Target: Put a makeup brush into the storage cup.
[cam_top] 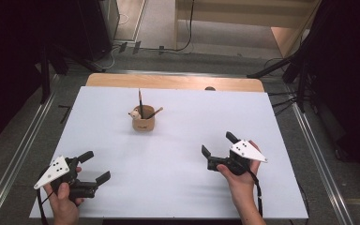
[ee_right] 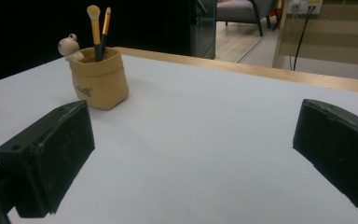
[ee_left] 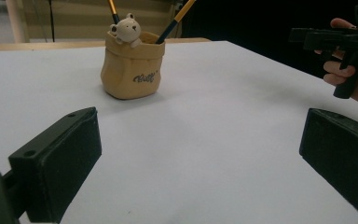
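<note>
A tan pot (cam_top: pixel 143 123) (ee_left: pixel 131 70) (ee_right: pixel 99 81) shaped like a sack, with a small bear figure (ee_left: pixel 127 29) (ee_right: pixel 69 46) on its rim, stands upright near the middle of the white table (cam_top: pixel 178 187). Two makeup brushes (cam_top: pixel 140 103) (ee_right: pixel 94 25) stick up out of it. My left gripper (cam_top: pixel 94 167) (ee_left: pixel 200 154) rests near the front left, open and empty, pointing toward the pot. My right gripper (cam_top: pixel 218 144) (ee_right: pixel 193 149) sits at the front right, open, with nothing between its jaws. A hand holds each one.
The table's wooden far edge (cam_top: pixel 173 82) shows beyond the white top. Metal rails (cam_top: pixel 23 140) run along both sides on the floor, and cables (cam_top: pixel 178 47) lie behind the table. In the left gripper view the other hand and gripper (ee_left: pixel 345 51) appear at the right.
</note>
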Demonstrator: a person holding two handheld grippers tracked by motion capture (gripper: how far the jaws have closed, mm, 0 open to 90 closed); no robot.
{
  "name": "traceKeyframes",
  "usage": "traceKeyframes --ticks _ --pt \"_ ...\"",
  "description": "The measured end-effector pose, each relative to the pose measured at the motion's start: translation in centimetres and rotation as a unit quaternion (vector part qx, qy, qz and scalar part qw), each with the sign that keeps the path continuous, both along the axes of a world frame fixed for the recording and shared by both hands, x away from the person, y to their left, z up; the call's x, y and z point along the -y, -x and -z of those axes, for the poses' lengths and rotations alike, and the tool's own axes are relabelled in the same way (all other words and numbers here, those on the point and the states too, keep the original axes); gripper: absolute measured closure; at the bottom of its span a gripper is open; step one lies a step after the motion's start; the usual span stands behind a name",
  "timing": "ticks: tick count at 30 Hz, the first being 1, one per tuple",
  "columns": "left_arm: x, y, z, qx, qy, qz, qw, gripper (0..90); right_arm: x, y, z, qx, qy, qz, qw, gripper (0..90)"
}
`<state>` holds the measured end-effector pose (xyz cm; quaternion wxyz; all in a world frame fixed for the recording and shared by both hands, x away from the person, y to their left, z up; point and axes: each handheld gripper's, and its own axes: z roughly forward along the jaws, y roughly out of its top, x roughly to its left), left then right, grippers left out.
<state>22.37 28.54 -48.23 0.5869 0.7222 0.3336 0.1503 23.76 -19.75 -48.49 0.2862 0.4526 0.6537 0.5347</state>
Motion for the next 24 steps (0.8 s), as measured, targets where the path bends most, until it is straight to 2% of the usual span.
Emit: traceKeyframes --ticks 24 --pt "0.1 0.1 -0.1 0.002 -0.006 0.0 1.0 0.0 4.7 2.1 0.7 -0.006 0.01 0.04 0.9991 0.0"
